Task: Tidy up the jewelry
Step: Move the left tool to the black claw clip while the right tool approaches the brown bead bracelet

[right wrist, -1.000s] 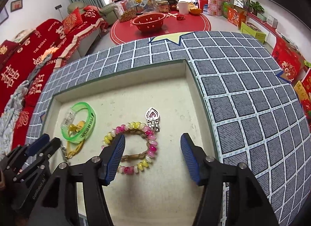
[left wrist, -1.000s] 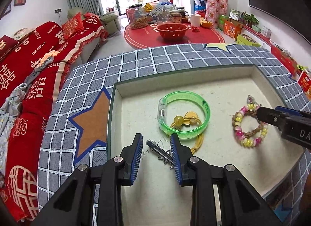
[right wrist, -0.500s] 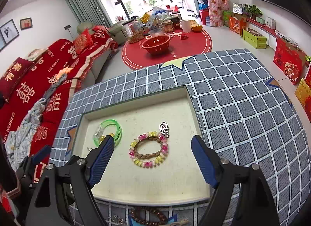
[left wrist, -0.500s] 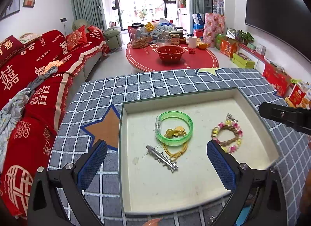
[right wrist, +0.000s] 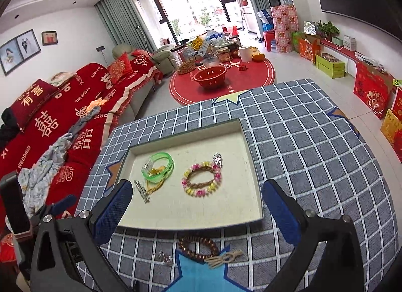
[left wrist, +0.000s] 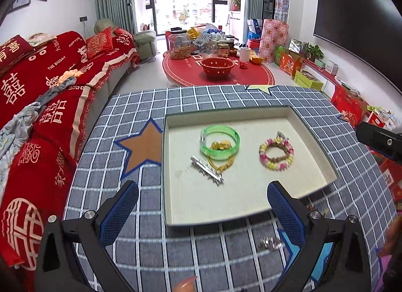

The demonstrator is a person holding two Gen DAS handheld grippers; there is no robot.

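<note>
Grey-blue checked cloth covers the table (left wrist: pixel 216 100), and on it sits a shallow cream-lined tray (left wrist: pixel 311 136) holding the jewelry. Going left to right in the left wrist view: a silver toothed hair clip (left wrist: pixel 207 170) lies at about eight o'clock of the tray's middle, slanting; just beside it at its one o'clock a translucent green bangle (left wrist: pixel 219 142) rests over a yellow cord with gold beads (left wrist: pixel 221 163), whose beads show inside the ring. Well apart at three o'clock lies a pink-and-yellow beaded bracelet (left wrist: pixel 276 155), with a small silver charm (right wrist: pixel 217 159) at its one-o'clock edge.

Both tools hover short of the tray's near rim. The left gripper (left wrist: pixel 201 210) has its fingers released and spread wide, nothing between them. The right gripper (right wrist: pixel 197 206) has just been opening and its fingers also stand wide and empty.

Outside the tray, on the cloth at six o'clock, lie a brown bead bracelet (right wrist: pixel 198 248) with a tan knotted cord — and left of it a small silvery piece (right wrist: pixel 163 258), possibly a ring, too blurred to tell.
</note>
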